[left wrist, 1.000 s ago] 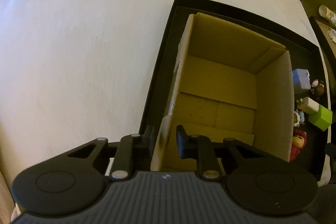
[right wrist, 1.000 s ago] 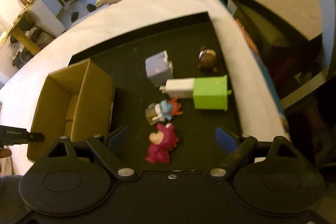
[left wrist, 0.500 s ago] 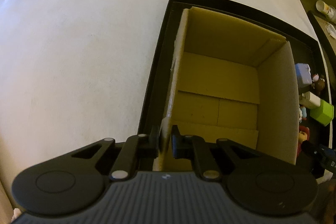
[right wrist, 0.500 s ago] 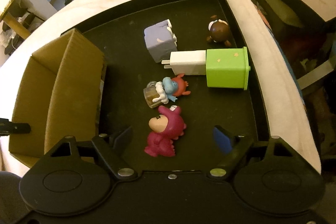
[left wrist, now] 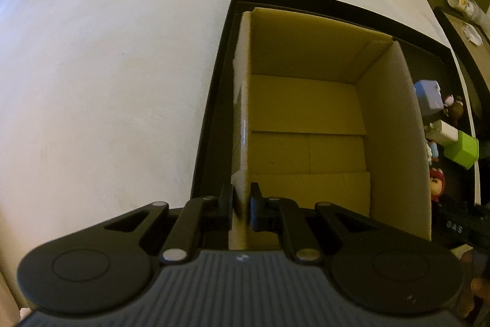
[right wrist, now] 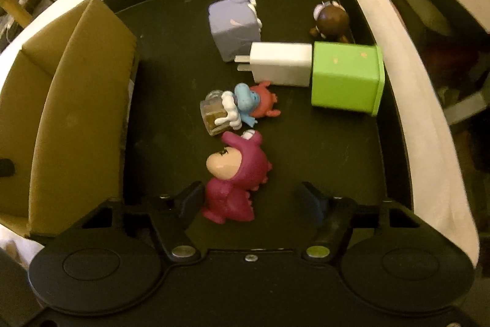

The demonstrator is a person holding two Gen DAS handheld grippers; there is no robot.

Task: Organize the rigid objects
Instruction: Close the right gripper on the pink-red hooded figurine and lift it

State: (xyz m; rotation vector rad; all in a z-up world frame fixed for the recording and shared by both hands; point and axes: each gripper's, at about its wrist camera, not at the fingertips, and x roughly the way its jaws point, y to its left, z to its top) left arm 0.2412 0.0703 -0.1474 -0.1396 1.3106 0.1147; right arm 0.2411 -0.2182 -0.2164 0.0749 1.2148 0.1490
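My left gripper pinches the cardboard box wall at the tray's near-left corner. My right gripper, jaws just narrowing but not yet pressing, straddles the pink figurine mid-tray near the front edge. Next I'd clamp it and lift it into the box.

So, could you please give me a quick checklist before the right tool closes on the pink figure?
1. Left tool clamped on cardboard box wall: ok.
2. Box interior free to take toys: ok.
3. Pink figure between right tool fingers: ok.
4. Figure centred: not ok, it sits against the left finger.
5. Right tool has been closing, pads gripping: not ok yet.
6. Blue-and-red figure apart from pink one: cannot tell.
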